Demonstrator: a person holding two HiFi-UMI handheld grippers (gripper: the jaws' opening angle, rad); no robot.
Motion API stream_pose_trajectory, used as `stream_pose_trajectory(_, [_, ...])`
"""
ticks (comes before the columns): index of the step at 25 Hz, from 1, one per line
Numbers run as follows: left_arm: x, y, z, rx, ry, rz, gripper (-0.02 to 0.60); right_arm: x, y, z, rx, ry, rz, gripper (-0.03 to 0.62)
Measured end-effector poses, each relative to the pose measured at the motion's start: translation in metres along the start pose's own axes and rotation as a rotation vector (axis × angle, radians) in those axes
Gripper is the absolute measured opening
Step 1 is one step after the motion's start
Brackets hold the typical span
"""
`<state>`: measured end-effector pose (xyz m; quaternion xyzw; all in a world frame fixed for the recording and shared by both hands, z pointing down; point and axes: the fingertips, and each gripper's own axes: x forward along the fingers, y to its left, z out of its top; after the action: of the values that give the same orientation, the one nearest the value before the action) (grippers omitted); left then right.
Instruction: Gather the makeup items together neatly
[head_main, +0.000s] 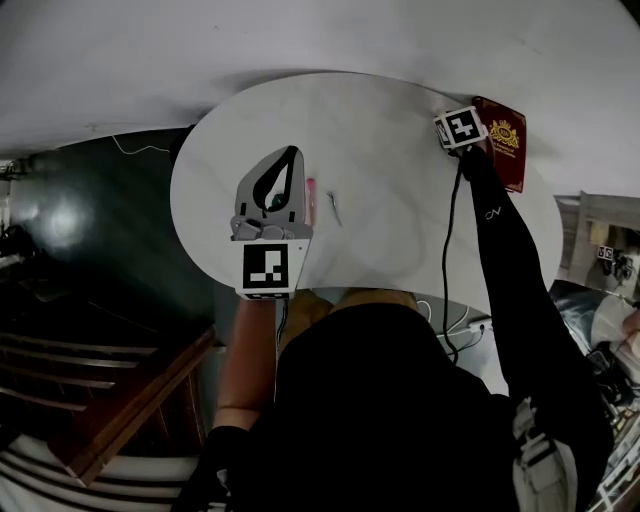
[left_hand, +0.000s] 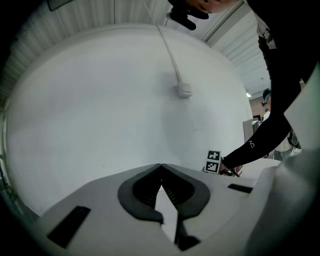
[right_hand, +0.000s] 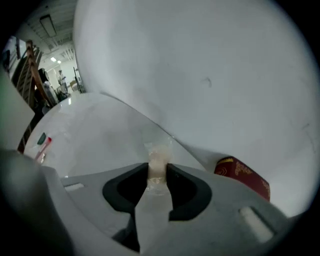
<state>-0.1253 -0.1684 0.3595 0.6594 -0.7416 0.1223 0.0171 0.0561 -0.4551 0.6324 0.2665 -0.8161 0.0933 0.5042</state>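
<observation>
Reaching far, right hand-held gripper (right_hand: 157, 166) pinching pale item (right_hand: 159, 150); left hand-held gripper (left_hand: 161, 166) closed.

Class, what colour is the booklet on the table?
Booklet: dark red with gold print, best in head view.

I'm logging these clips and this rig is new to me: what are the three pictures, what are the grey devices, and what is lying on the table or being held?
There is no robot here. A person holds a hand-operated two-jaw gripper in each hand. The head view looks down from a camera on the person's head. The other two views come from a camera riding on each gripper, looking along its jaws. The left gripper is shut and empty, over the white table. The right gripper is shut on a small pale item; I cannot tell what it is. Beside it lies a dark red booklet. Near the left gripper lie a pink stick and a small thin object.
</observation>
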Motion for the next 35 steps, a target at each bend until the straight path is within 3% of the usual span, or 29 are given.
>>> stream_pose_trajectory(6, [0.0, 0.018, 0.01, -0.041, -0.053, -0.048, 0.009, -0.073, 0.033, 0.042, 0.103, -0.263, 0.013, 0.121])
stream_pose_trajectory(14, [0.003, 0.008, 0.035, -0.041, -0.126, -0.244, 0.009, -0.202, 0.116, 0.05, 0.363, -0.582, 0.008, 0.123])
stream_pose_trajectory(18, [-0.005, 0.01, 0.038, -0.004, -0.161, -0.304, 0.009, -0.243, 0.166, 0.051, 0.364, -0.66, -0.007, 0.123])
stream_pose_trajectory(22, [-0.015, 0.014, 0.037, 0.007, -0.18, -0.355, 0.009, -0.286, 0.189, 0.058, 0.377, -0.752, -0.051, 0.124])
stream_pose_trajectory(29, [-0.033, 0.019, 0.04, 0.009, -0.217, -0.403, 0.009, -0.281, 0.215, 0.05, 0.392, -0.725, -0.07, 0.124])
stream_pose_trajectory(35, [-0.039, 0.033, 0.015, 0.011, -0.146, -0.385, 0.009, -0.188, 0.24, -0.002, 0.431, -0.422, -0.009, 0.129])
